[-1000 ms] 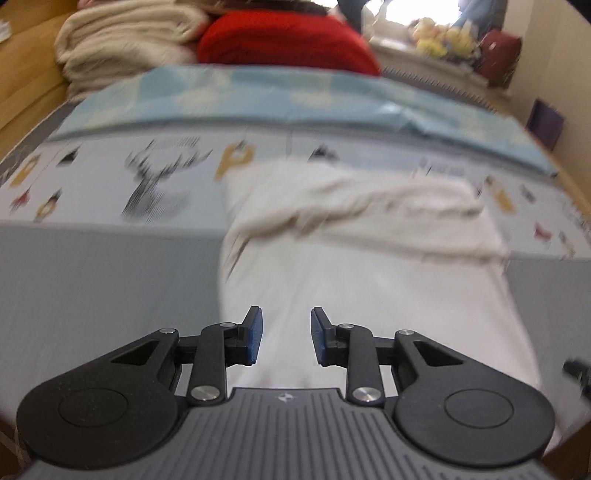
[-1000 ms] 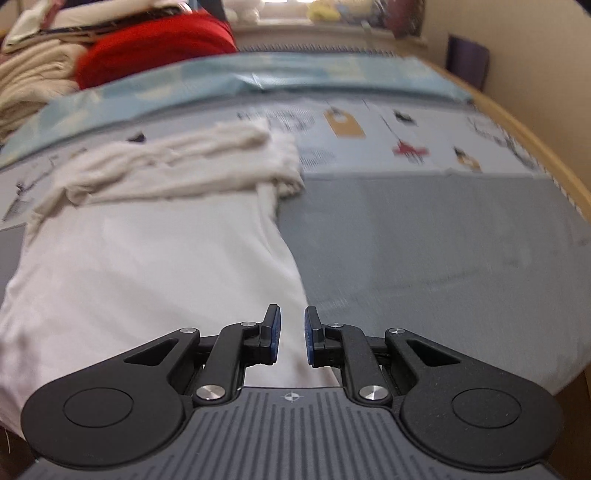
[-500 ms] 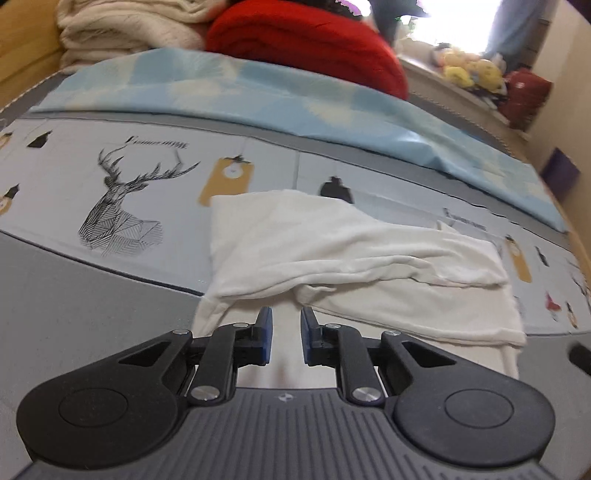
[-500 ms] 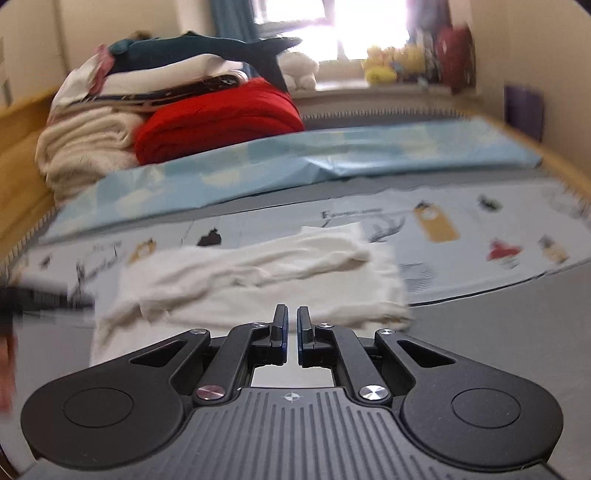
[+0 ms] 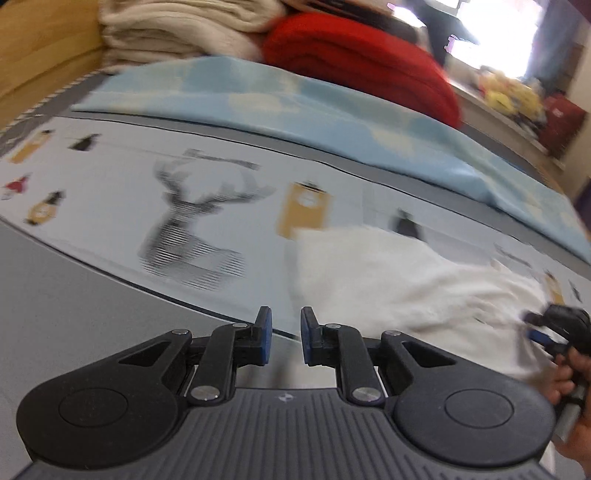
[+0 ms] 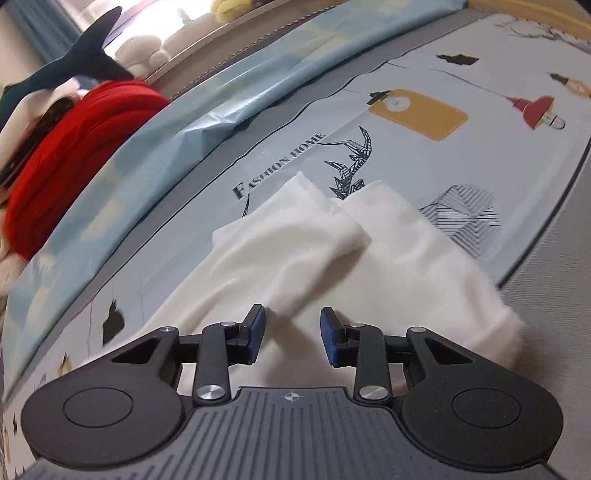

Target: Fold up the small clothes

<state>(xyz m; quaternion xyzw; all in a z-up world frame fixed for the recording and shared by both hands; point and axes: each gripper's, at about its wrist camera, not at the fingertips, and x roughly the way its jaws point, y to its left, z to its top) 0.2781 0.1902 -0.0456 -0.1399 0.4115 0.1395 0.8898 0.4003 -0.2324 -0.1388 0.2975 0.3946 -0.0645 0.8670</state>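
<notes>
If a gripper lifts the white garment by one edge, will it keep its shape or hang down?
The white garment probably hangs limp: it lies in soft folds. It looks thin, so likely light. On the smooth bedsheet it may slide.

Open bedsheet [image 5: 110, 295] is observed ahead and to the left of the left gripper [image 5: 286, 341], with nothing standing on the grey and printed surface there. To its right the way is taken up by the white garment [image 5: 388, 273], over whose far edge the right gripper [image 5: 554, 332] and a hand [image 5: 569, 380] are seen. Passage farther back is barred by the blue folded cover [image 5: 332, 122], the cream blankets [image 5: 177, 33] and the red blanket [image 5: 362, 62] stacked behind it.
</notes>
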